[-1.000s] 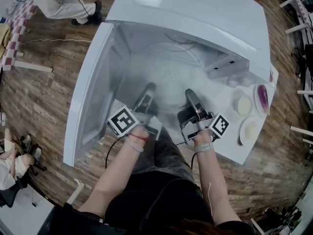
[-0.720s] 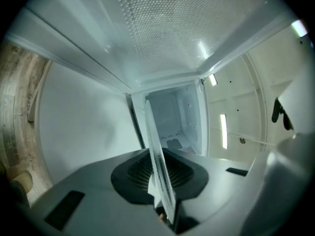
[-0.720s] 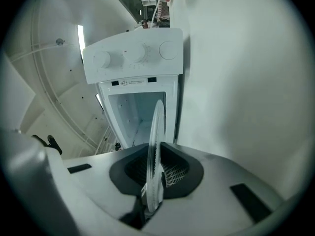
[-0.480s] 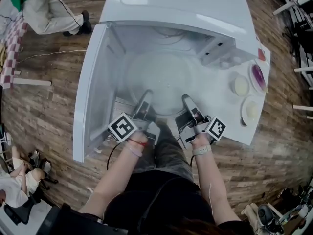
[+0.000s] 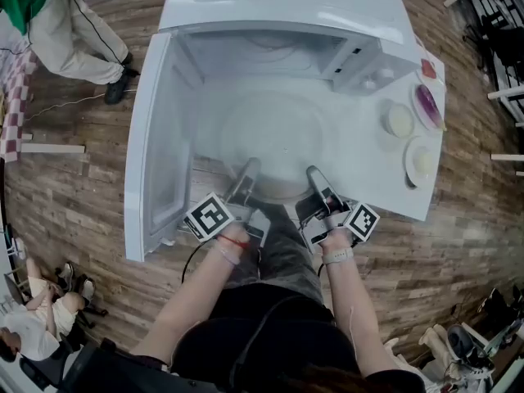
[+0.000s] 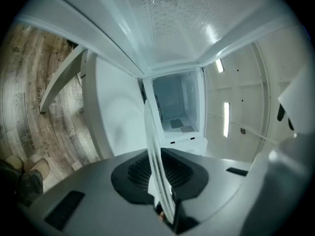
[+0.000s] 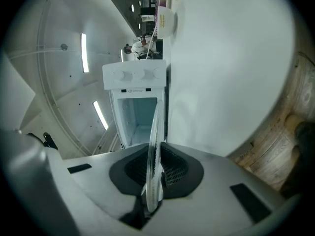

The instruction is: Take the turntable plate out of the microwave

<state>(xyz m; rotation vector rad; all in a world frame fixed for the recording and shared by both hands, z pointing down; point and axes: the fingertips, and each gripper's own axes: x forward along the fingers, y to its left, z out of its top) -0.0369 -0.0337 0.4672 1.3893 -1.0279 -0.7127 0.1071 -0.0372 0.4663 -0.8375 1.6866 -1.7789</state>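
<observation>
- Your left gripper [image 5: 247,173] and right gripper [image 5: 314,177] each clamp the near rim of the glass turntable plate [image 5: 278,129].
- The plate hangs level over the white table [image 5: 385,191], seemingly clear of the open microwave [image 5: 282,2].
- Probably only setting it down remains.

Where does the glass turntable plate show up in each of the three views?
Head view: turntable plate at centre, in front of the open microwave.
Left gripper view: edge-on, lower centre.
Right gripper view: edge-on, lower centre.
Shared landmark: the microwave's open cavity, beyond the plate in every view.
</observation>
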